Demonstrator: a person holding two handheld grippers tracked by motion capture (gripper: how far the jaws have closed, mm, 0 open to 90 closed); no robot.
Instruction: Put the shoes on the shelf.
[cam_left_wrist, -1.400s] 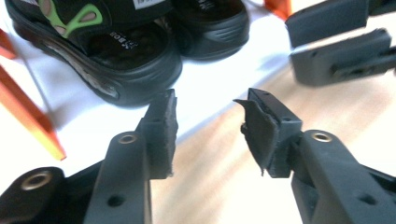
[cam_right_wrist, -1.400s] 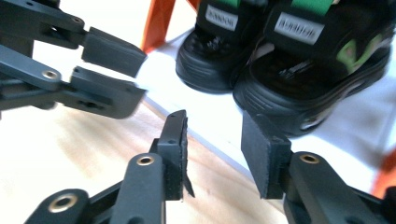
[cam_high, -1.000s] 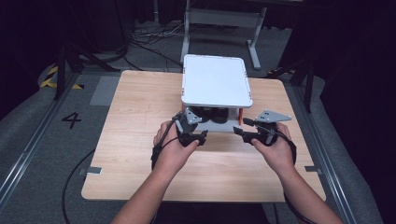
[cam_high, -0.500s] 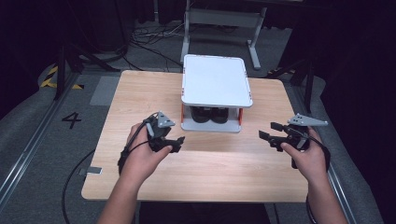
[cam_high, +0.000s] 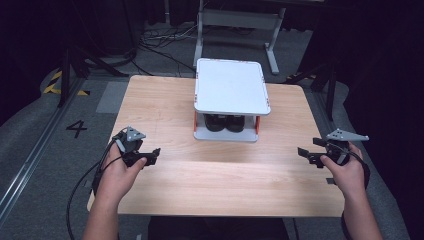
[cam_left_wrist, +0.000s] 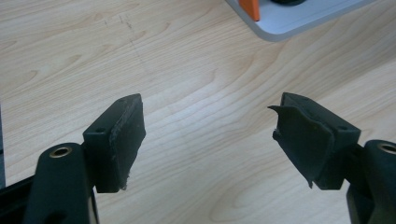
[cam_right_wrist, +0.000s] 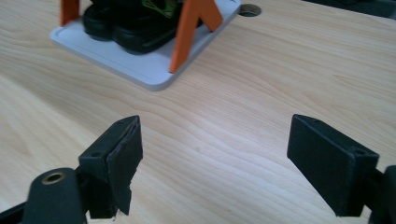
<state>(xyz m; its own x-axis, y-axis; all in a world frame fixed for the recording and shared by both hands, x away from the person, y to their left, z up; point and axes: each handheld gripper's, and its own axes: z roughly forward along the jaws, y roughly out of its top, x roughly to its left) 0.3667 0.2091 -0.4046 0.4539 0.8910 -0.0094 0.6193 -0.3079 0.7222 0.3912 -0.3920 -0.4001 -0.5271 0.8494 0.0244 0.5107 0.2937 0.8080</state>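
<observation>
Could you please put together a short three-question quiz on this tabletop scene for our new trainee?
1. True or false: the left gripper holds the black shoes.
2. What colour are the posts between the two white trays of the rack?
3. The rack stands: A) between the two grippers, farther up the table; B) under the right gripper; C) on the floor.

Key: 1 false, its fingers are open and empty; 2 orange; 3 A.

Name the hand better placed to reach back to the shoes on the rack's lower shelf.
Right, narrowly. The right gripper, jaws open and empty, faces the shoes on the rack. The left gripper, also open and empty, looks mostly at bare table, catching just the rack's corner.
</observation>
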